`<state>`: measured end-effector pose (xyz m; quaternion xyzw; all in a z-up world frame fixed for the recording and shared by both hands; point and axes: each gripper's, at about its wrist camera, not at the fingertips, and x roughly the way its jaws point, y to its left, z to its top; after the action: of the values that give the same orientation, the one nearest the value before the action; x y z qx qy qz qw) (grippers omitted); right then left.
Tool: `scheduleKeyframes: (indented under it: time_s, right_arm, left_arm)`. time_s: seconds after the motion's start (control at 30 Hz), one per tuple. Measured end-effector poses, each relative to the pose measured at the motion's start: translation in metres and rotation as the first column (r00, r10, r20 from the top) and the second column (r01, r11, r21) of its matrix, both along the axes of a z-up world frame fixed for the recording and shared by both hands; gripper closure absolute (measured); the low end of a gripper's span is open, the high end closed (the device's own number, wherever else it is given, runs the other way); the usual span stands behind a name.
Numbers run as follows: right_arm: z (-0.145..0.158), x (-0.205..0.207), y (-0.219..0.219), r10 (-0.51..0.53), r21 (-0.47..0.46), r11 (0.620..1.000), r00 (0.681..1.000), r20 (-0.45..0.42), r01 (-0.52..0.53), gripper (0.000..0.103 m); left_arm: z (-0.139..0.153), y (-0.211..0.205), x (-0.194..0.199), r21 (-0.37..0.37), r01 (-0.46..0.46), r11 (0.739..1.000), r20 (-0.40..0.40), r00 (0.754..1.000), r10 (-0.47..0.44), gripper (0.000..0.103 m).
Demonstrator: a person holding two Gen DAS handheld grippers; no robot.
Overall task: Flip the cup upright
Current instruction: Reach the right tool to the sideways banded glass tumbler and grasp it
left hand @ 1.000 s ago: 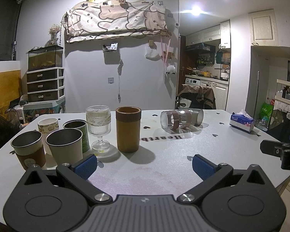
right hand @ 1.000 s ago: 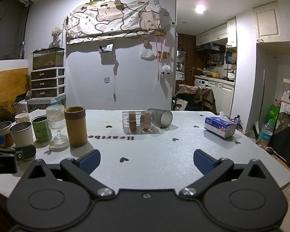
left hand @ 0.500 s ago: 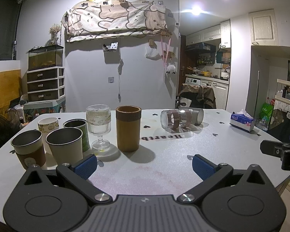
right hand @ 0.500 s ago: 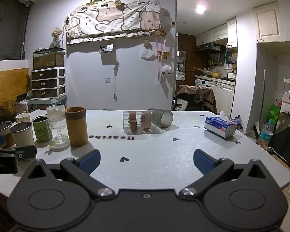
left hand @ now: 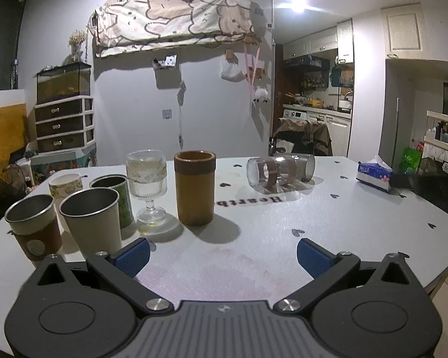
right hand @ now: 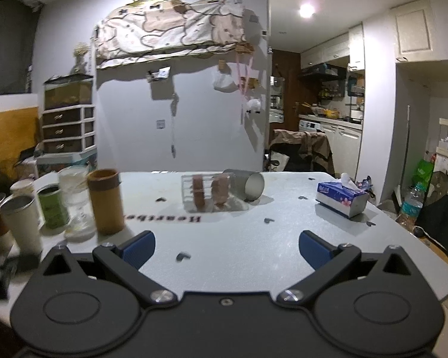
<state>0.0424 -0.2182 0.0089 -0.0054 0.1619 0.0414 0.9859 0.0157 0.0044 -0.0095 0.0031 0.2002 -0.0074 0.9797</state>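
**Spotter:** Where is the cup lying?

**Me:** I am seeing two tipped ones touching, toward the far edge of the worktop (right hand: 254,247): a clear banded glass cup (right hand: 207,192) and a grey metal cup (right hand: 248,185) behind it. I am taking the glass cup as the likely target. Its long axis is running left to right across my right view.

**Spotter:** Which claw is nearer?

**Me:** The right claw (right hand: 226,246), I am judging; the glass cup is sitting almost straight ahead of it, while from the left claw (left hand: 223,253) it (left hand: 268,173) is lying ahead and rightward. Both claws are hanging released, gripping nothing.

**Spotter:** Count?

**Me:** Six upright vessels are standing along the left edge: a brown tumbler (left hand: 194,188), a stemmed glass (left hand: 147,179), a green can (left hand: 112,195), three paper cups. One tissue box (right hand: 342,198).
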Motion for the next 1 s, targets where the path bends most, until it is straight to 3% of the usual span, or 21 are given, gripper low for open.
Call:
scheduleKeyframes:
  time_s: [0.37, 0.67, 0.87, 0.93, 1.0]
  right_arm:
    - [0.029, 0.13, -0.009, -0.088, 0.077, 0.993, 0.995, -0.05, 0.092, 0.0]
    - [0.033, 0.254, 0.024, -0.077, 0.214, 0.969, 0.977, -0.199, 0.12, 0.0]
    - [0.0, 0.333, 0.044, -0.099, 0.348, 0.909, 0.929, -0.358, 0.231, 0.0]
    - [-0.014, 0.354, 0.047, -0.119, 0.385, 0.876, 0.904, -0.411, 0.29, 0.0]
    - [-0.03, 0.371, 0.048, -0.148, 0.444, 0.812, 0.869, -0.473, 0.38, 0.0]
  left_arm:
    - [-0.011, 0.012, 0.026, 0.006, 0.016, 1.0, -0.024, 1.0, -0.016, 0.0]
    - [-0.017, 0.035, 0.039, -0.007, 0.058, 0.998, -0.003, 0.998, -0.058, 0.0]
    - [-0.015, 0.057, 0.043, -0.008, 0.051, 0.999, 0.009, 0.999, -0.051, 0.0]
    - [-0.016, 0.063, 0.045, -0.002, 0.048, 0.999, 0.006, 0.999, -0.048, 0.0]
    - [-0.016, 0.07, 0.047, 0.0, 0.039, 0.999, -0.002, 0.999, -0.039, 0.0]
